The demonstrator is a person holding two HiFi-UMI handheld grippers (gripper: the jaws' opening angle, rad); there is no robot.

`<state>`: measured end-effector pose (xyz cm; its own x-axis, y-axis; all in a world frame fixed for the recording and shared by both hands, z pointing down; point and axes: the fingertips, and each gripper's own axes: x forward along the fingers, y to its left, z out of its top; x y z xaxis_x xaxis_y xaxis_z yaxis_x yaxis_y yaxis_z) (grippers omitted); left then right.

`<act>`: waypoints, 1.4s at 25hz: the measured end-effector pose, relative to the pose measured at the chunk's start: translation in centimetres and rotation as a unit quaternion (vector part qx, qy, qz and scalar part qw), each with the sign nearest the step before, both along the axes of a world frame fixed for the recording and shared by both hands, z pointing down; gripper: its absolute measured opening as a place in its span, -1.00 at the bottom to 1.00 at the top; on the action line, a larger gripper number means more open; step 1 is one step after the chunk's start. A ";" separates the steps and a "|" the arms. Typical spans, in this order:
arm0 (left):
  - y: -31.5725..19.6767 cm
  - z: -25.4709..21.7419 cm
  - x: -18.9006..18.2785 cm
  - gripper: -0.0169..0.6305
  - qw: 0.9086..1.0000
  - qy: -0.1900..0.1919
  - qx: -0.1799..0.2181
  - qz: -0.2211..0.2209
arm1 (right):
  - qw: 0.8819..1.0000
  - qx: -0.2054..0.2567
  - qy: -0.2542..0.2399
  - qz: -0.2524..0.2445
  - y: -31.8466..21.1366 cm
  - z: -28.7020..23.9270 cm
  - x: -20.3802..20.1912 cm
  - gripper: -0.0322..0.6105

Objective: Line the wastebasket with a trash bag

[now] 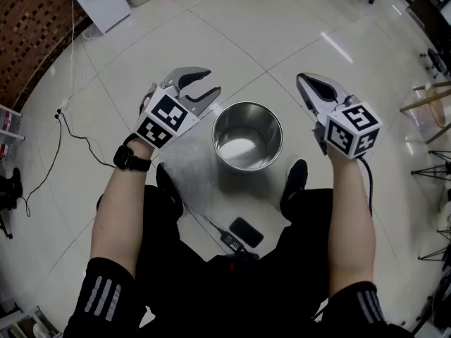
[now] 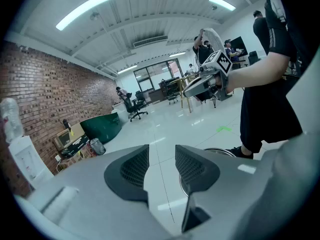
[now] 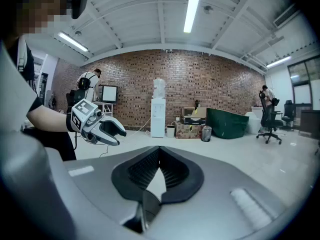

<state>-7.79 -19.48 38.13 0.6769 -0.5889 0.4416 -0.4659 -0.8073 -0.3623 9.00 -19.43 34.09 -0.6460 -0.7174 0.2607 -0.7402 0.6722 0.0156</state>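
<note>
We open on the pale tiled floor [image 1: 282,48], glossy and wide, and we are looking steeply down on it. The person's dark-clad legs fill the near edge, with bare forearms reaching out on either side. Between the two black shoes [image 1: 294,185] and just beyond them stands the wastebasket [image 1: 247,136] — round, upright, shiny metal, its inside showing bare steel. The left gripper [image 1: 209,81] hangs just left of the rim and above it, its jaws apart with only floor showing in the gap. The right gripper [image 1: 304,82] sits off to the right of the basket, clear of it, its jaws pressed together at the tips and holding nothing. We spot a black watch [image 1: 132,159] on the left wrist — and nearer us, on the floor between the legs, a small dark device [image 1: 246,231] with a thin cable beside it.
</note>
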 end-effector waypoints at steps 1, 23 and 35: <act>-0.1 0.1 -0.1 -0.45 1.000 -0.002 -0.002 -0.001 | 1.000 0.000 -0.001 0.000 0.0 -0.1 0.0 -0.88; -3.0 12.9 -11.8 -0.25 0.975 -0.077 -0.145 -0.149 | 1.000 0.009 0.003 -0.028 -0.1 -0.6 -2.8 -0.72; 0.0 27.1 -16.2 -0.22 0.933 -0.163 -0.283 -0.149 | 0.992 -0.017 0.078 -0.102 0.9 3.1 -8.1 -0.56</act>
<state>-24.00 -19.45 65.21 0.2963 -0.3393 0.8928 -0.6401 -0.7643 -0.0781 0.92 -18.54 37.15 -0.7265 -0.5653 0.3906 -0.5796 0.8095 0.0935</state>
